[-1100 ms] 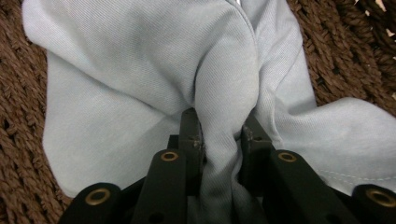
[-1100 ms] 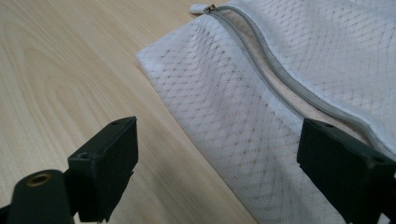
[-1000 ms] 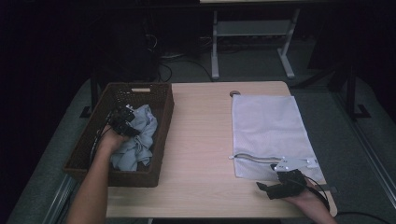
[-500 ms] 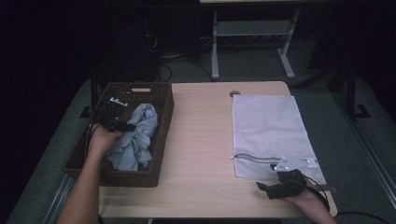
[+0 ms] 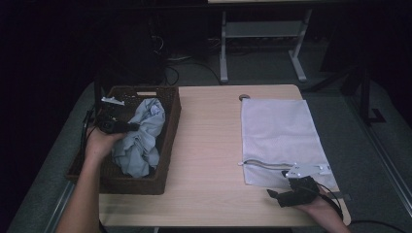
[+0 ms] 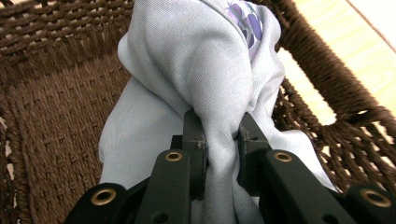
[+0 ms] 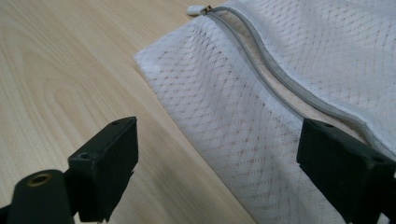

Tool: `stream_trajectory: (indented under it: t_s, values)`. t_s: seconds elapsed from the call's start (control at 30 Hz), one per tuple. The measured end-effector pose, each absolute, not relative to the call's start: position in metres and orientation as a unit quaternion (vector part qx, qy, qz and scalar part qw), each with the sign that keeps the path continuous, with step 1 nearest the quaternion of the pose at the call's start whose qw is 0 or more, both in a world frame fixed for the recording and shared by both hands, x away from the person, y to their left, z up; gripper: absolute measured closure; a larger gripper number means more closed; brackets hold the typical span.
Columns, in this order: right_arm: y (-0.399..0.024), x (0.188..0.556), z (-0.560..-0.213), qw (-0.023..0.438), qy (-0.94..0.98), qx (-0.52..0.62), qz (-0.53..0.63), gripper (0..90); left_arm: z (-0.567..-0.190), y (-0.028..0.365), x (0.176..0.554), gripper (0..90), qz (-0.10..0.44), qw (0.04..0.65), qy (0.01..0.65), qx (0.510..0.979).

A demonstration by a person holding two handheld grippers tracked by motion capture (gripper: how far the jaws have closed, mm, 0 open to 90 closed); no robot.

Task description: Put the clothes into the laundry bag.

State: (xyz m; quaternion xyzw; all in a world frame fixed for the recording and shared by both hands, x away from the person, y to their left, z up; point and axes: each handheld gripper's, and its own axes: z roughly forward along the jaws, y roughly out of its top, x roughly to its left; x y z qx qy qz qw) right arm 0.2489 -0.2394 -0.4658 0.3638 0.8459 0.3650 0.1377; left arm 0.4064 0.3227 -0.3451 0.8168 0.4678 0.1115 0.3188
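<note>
- Left tongs [image 6: 219, 140] pinching the grey garment [image 6: 205, 70] in the wicker basket [image 5: 167, 121].
- Mesh laundry bag [image 5: 282, 131] lies well off to the right, its zipper end just ahead of the spread right tongs [image 7: 217, 163].

I see a light wooden table [image 5: 209, 145]. On its left part sits a dark woven basket [image 5: 167, 136] that reaches over the left edge. On the right part a white mesh laundry bag [image 5: 279, 133] lies flat, its grey zipper [image 5: 262, 164] near the front edge.
</note>
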Motion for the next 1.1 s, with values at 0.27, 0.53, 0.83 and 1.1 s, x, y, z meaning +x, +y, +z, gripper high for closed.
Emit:
stream_trajectory:
  t_s: [0.27, 0.53, 0.83, 1.1]
  values:
    - [-0.239, 0.248, -0.466, 0.138, 0.845, 0.365, 0.365, 12.2, -0.318, 0.318, 0.399, 77.2, 0.123, 0.337, 0.455, 0.815]
    - [-0.24, 0.249, -0.466, 0.139, 0.844, 0.366, 0.366, 12.2, -0.289, 0.31, 0.391, 77.2, 0.122, 0.365, 0.437, 0.813]
    - [-0.24, 0.249, -0.466, 0.139, 0.844, 0.366, 0.366, 12.1, -0.263, 0.296, 0.385, 77.2, 0.117, 0.392, 0.415, 0.812]
    - [-0.239, 0.248, -0.465, 0.137, 0.844, 0.367, 0.367, 12.1, -0.243, 0.273, 0.382, 77.2, 0.111, 0.407, 0.387, 0.82]
